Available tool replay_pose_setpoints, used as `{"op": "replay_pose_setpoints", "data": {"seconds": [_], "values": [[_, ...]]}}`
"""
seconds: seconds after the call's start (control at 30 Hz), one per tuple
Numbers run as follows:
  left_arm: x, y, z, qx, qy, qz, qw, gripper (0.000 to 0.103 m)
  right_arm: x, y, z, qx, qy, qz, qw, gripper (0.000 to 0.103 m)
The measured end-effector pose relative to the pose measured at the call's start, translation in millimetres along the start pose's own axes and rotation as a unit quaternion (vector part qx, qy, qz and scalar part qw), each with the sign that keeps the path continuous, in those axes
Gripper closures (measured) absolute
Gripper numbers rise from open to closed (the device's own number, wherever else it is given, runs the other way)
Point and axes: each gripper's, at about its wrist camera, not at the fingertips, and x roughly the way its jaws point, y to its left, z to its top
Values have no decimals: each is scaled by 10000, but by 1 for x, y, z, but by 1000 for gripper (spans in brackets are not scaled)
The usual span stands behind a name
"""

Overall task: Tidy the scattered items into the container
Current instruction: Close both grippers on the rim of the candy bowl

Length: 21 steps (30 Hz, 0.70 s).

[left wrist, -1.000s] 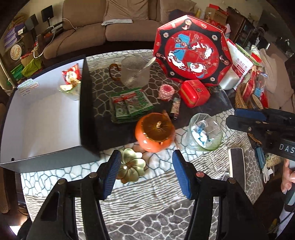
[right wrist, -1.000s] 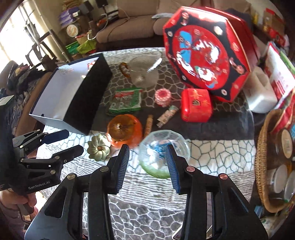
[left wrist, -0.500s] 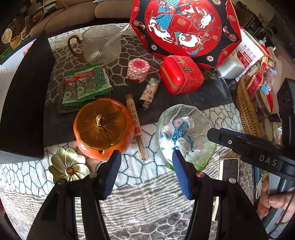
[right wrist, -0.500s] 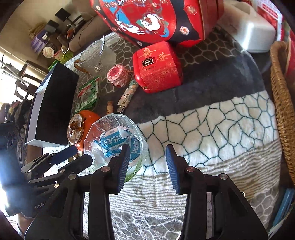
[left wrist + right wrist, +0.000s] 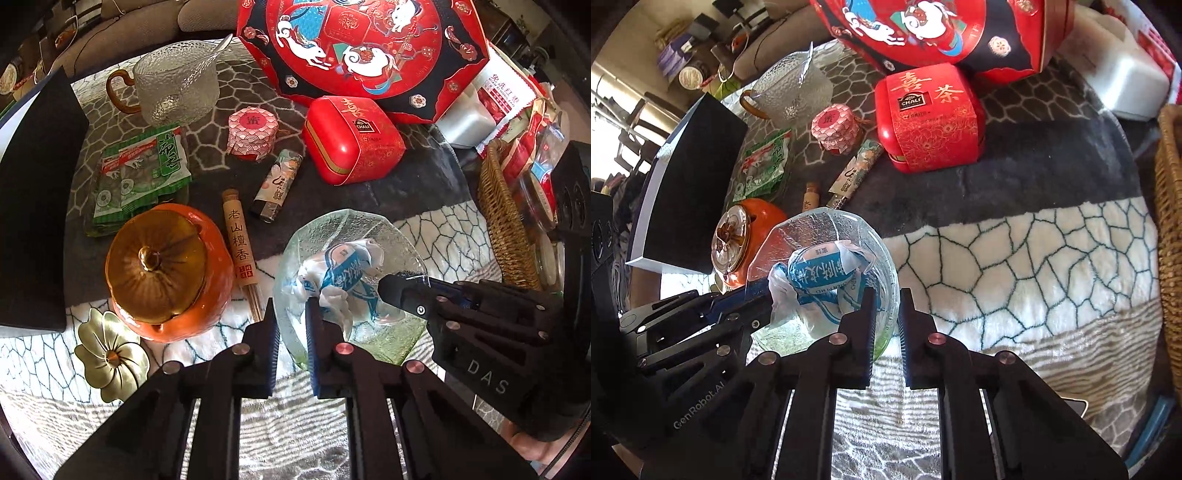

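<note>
You are pinching the glass bowl (image 5: 351,258) at opposite rims, left tool (image 5: 290,314) and right tool (image 5: 886,306) both narrowed on it, keeping the lift level.

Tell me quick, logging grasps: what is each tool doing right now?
Left tool: closed on the near rim of the glass bowl.
Right tool: closed on the bowl's opposite rim.

We count one glass bowl (image 5: 354,236), one orange pumpkin pot (image 5: 166,273), one red tea tin (image 5: 351,140), two grippers, one incense tube (image 5: 238,236), one glass cup (image 5: 173,81).
</note>
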Motion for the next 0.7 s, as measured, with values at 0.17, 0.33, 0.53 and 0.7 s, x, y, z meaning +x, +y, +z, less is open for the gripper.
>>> {"op": "replay_pose_setpoints", "data": {"seconds": [0.17,0.33,0.53,0.7], "values": [[-4,5,0,-215,106,-205,9995,92,-16,3,-5,-80,-98,26,9999,92],[-27,7,-2,-261,-11,-360,9990,92,-51,24,-2,-304,-281,-140,9990,92],[-84,13,-1,-262,-353,-482,9979,92,-101,66,5,-541,-591,-174,9966,92],[-133,42,-2,-443,-649,-452,9959,92,-120,130,13,-876,-739,-296,9930,92]]}}
